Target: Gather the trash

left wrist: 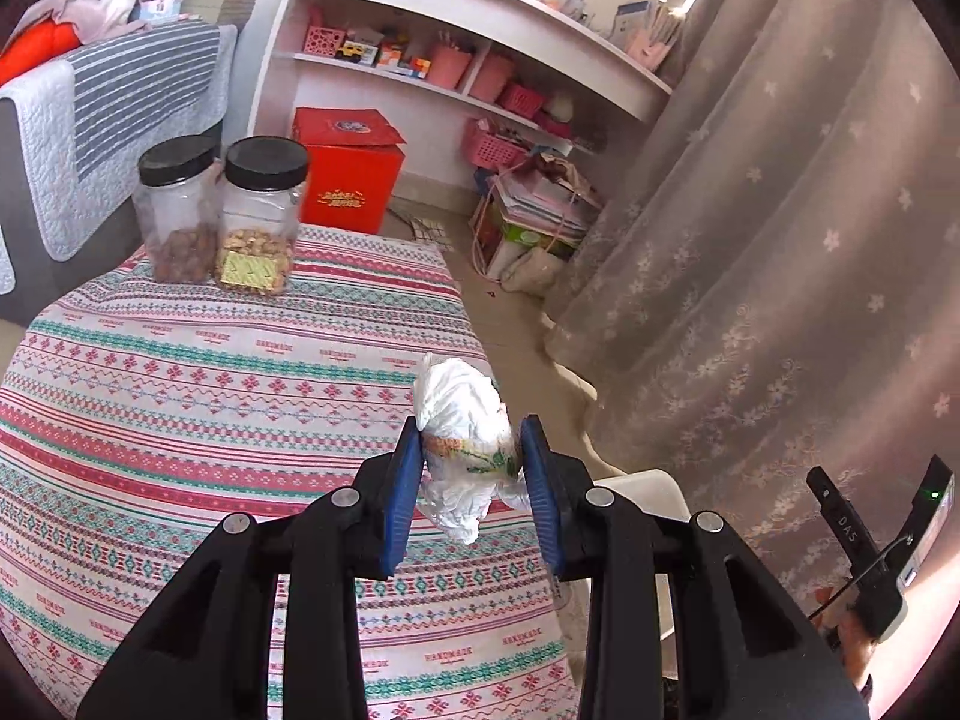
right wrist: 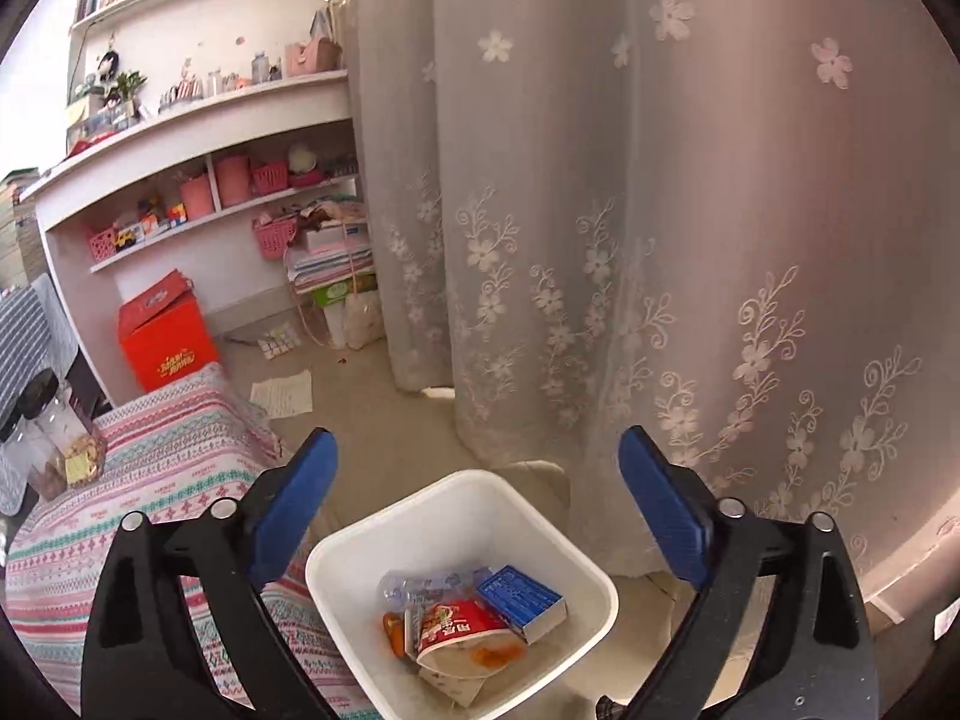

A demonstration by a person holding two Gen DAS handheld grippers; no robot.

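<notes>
1. Left gripper (left wrist: 470, 468): clenched on a crumpled white wad (left wrist: 465, 420), which looks like a rolled diaper or a tissue bundle with a printed band. Both blue pads (left wrist: 403, 480) press its sides. The wad sticks out above and below the pads.
2. The wad is held in the air, over the right edge of the patterned tablecloth (left wrist: 180, 396), clear of the cloth surface.
3. Right gripper (right wrist: 477, 492): released, blue fingers spread wide, nothing between them. It hangs above the white bin (right wrist: 336, 546).
4. The bin stands on the floor just beside the cloth-covered table, in front of the flowered curtain (right wrist: 690, 240).
5. Bin contents: a red instant-noodle cup (right wrist: 462, 636) lying on its side, a blue box (right wrist: 522, 600), a crushed clear plastic bottle (right wrist: 420, 585), and an orange scrap that I cannot identify.
6. In the left wrist view only a white rim corner of the bin (left wrist: 648, 489) shows, behind the right finger and below the wad's level.
7. Far end of the table: two clear jars with black lids, side by side, one holding brown nuts (left wrist: 177, 210), the other pale nuts (left wrist: 261, 216).
8. Behind the table: a red carton (left wrist: 351, 171) on the floor against the white shelving (left wrist: 456, 0).
</notes>
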